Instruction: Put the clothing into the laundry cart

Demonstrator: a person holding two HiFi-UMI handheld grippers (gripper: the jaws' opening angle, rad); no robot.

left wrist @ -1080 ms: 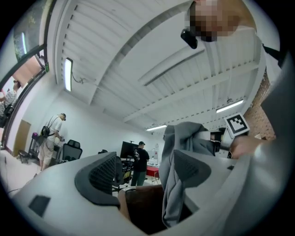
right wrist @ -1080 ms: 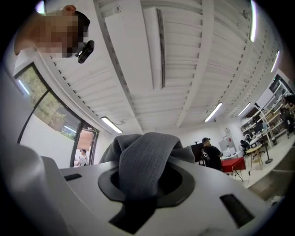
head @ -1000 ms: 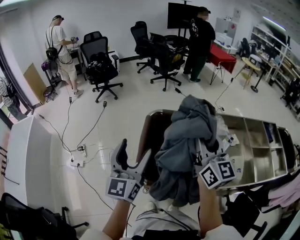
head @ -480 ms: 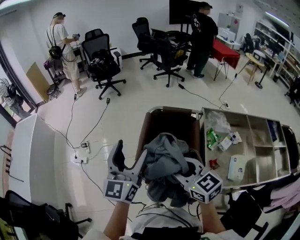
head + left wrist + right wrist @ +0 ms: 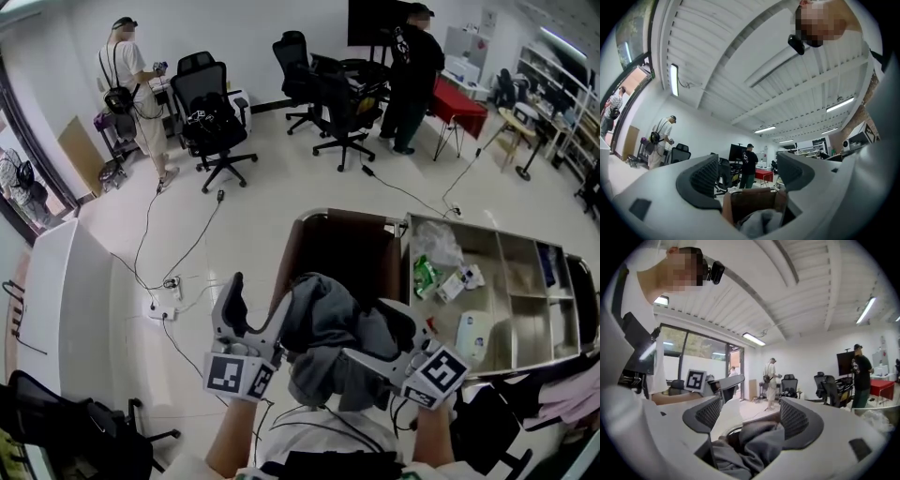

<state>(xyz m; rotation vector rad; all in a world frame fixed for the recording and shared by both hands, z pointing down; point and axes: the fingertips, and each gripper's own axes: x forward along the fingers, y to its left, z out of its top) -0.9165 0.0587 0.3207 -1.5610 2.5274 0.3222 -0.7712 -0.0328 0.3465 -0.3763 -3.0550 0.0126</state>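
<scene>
A grey garment [image 5: 323, 328] lies bunched in the brown laundry cart [image 5: 337, 217] just in front of me. My right gripper [image 5: 364, 328] lies level over the garment's right side. Its jaws have just been opening and now stand wide apart, with a fold of the grey cloth [image 5: 754, 446] loose between them. My left gripper [image 5: 261, 298] is open and holds nothing at the cart's near left corner. In the left gripper view, the cart [image 5: 754, 199] and a bit of the garment [image 5: 759, 222] show past its spread jaws [image 5: 747, 171].
A metal trolley [image 5: 506, 272] with compartments of small items adjoins the cart's right side. Cables and a power strip [image 5: 159, 305] lie on the floor to the left, by a white counter [image 5: 56, 300]. Office chairs [image 5: 220, 122] and two standing people are farther back.
The right gripper came down from above the cart with the grey garment, which sank into the cart. Its jaws went from shut on the cloth to wide apart. The left gripper barely moved.
</scene>
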